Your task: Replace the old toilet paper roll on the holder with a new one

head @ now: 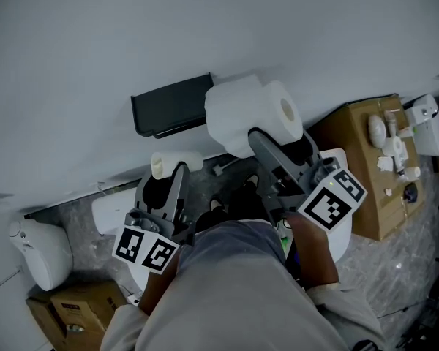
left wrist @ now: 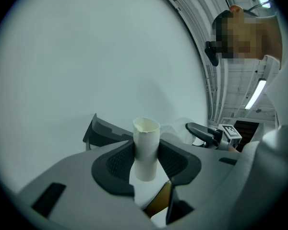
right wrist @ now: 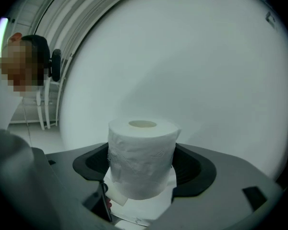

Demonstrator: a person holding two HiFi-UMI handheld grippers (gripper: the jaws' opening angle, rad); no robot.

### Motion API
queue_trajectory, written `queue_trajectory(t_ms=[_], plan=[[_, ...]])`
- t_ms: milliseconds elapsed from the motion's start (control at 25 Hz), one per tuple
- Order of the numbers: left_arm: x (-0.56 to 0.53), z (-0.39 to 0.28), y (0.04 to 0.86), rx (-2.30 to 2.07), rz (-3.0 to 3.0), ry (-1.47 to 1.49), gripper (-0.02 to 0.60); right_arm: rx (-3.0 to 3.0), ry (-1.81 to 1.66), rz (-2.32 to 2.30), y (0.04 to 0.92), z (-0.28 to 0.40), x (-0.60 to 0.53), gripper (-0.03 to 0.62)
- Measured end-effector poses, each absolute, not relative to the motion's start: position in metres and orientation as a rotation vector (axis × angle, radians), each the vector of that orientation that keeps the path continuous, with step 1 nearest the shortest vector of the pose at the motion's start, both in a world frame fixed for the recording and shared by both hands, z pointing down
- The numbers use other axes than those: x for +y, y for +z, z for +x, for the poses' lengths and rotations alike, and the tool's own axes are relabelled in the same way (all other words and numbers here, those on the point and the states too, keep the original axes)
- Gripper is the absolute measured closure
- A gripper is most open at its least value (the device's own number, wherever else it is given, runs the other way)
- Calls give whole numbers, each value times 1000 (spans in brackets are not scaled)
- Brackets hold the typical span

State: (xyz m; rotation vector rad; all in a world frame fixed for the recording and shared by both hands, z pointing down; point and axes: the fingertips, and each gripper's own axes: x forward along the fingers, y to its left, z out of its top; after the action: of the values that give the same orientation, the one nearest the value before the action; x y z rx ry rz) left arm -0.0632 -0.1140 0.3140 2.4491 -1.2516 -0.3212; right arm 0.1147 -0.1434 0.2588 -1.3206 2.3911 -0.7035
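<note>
The left gripper [head: 173,183] has its jaws closed on the empty cardboard tube [head: 174,163]. In the left gripper view the two dark pads press the tube [left wrist: 146,147] from both sides at about its middle. The tube stands upright between them, and its open end is above the jaws. The jaws are only as far apart as the narrow tube is wide.

The right gripper [head: 267,143] has its jaws set much wider, closed on the new toilet paper roll [head: 252,112]. In the right gripper view the roll [right wrist: 141,157] fills the gap between the pads, with its core hole facing up. A loose end of paper hangs under it.

In the head view the black holder [head: 172,104] is fixed on the pale wall [head: 95,42], at about 12 o'clock from the tube and apart from it. The new roll is at 3 o'clock of the holder, just beside its right end. Whether it touches the holder I cannot tell from this angle. In the left gripper view the holder [left wrist: 103,131] appears at 9 o'clock of the tube, and the right gripper [left wrist: 213,134] appears at 3 o'clock.

A cardboard box [head: 355,141] with small white things on top stands at 3 o'clock of the head view.
</note>
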Motion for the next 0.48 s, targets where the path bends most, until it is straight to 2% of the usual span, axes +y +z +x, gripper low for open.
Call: queue_trajectory(t_ms=[480], plan=[[-119, -42, 325, -1156, 2458, -273, 437, 2124, -924, -1209, 284, 159, -124, 191]])
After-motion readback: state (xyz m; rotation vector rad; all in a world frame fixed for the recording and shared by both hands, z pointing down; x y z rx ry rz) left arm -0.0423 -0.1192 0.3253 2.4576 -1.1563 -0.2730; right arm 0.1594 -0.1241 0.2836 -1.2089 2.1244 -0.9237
